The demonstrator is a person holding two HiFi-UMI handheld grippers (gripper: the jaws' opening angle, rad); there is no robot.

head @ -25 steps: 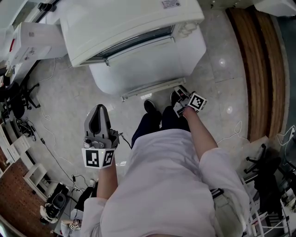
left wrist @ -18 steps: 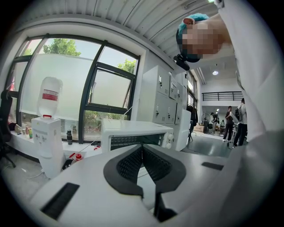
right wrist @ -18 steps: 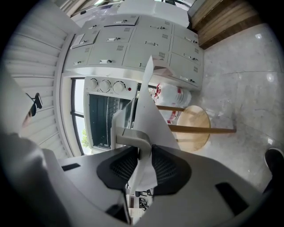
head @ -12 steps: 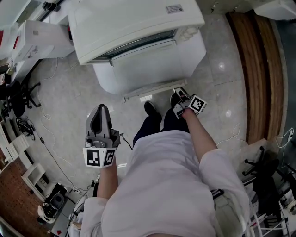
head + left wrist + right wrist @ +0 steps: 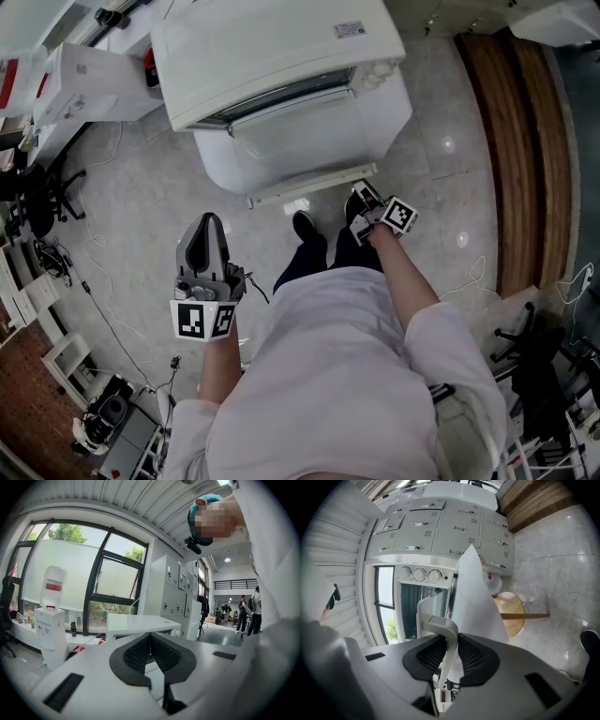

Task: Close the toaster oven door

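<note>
The white toaster oven stands in front of me with its glass door swung down and open. Along the door's near edge runs the white bar handle. My right gripper is at the handle's right end. In the right gripper view the handle passes between the black pads, which press on it, with the door and the oven's knobs beyond. My left gripper hangs low at my left side, away from the oven. Its pads meet at the tip with nothing between them.
Office chairs and loose cables lie on the floor to the left. A wooden strip runs along the right. A water dispenser stands by the windows. A round wooden stool and grey lockers are behind the oven.
The oven has drifted slightly right and down in the head view. My right gripper stays at the handle's right end, and the left gripper has barely moved.
</note>
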